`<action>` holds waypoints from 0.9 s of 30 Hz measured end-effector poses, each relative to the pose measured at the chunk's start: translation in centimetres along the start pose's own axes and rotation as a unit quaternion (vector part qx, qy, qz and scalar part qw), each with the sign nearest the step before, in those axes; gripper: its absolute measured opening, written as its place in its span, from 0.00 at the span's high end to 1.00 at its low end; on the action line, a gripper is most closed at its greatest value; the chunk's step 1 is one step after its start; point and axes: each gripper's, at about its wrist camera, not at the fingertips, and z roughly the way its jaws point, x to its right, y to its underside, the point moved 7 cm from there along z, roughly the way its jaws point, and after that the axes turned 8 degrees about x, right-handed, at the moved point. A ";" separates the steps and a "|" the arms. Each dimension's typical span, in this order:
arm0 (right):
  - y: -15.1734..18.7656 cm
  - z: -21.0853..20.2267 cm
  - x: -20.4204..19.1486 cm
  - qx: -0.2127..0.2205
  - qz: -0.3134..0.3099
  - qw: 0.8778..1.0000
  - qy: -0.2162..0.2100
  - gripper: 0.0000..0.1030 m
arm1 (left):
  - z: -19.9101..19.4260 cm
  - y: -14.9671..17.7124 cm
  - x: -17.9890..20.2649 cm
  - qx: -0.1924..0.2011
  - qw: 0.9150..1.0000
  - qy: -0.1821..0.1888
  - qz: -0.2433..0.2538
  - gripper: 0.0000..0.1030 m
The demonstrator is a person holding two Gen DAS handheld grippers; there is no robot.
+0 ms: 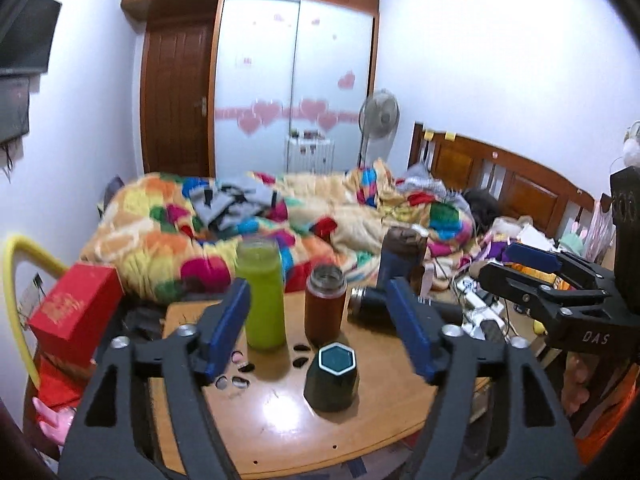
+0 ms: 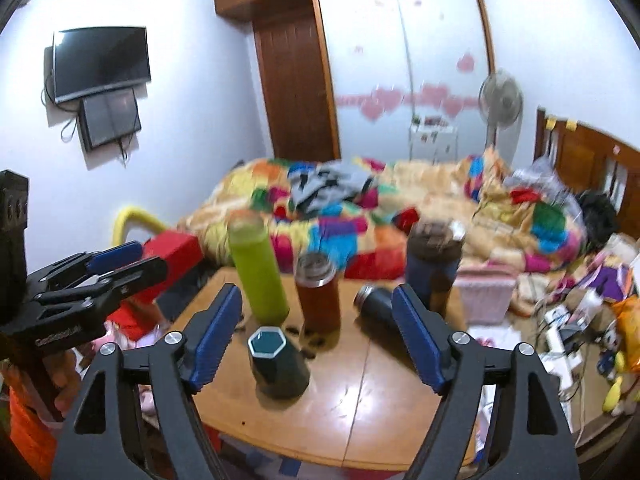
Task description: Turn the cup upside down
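Observation:
A dark green hexagonal cup (image 1: pixel 331 378) stands on the round wooden table (image 1: pixel 280 432); a flat hexagonal face with a pale rim faces up. It also shows in the right wrist view (image 2: pixel 277 362). My left gripper (image 1: pixel 320 320) is open and empty, held above and in front of the cup. My right gripper (image 2: pixel 316 324) is open and empty, the cup just inside its left finger (image 2: pixel 214 336). Each gripper shows in the other's view: the right one (image 1: pixel 536 272) and the left one (image 2: pixel 100 272).
Behind the cup stand a green bottle (image 1: pixel 262 292), a brown flask (image 1: pixel 324 304) and a tall dark blue bottle (image 2: pixel 434 264). A dark flask (image 2: pixel 378 306) lies on its side. A red box (image 1: pixel 76 308) sits left. A bed with a colourful quilt (image 1: pixel 280 216) lies beyond.

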 end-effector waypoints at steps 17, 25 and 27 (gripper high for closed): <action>-4.0 -6.1 -3.0 0.082 -0.021 0.996 0.012 0.00 | -5.6 -2.8 0.3 0.081 0.996 -0.036 0.008 0.00; -3.9 -6.4 -2.9 0.084 -0.018 0.996 0.008 0.00 | -5.8 -2.9 0.1 0.085 0.996 -0.040 0.005 0.00; -3.9 -6.4 -3.0 0.083 -0.017 0.996 0.007 0.00 | -5.9 -2.9 0.1 0.084 0.996 -0.041 0.004 0.00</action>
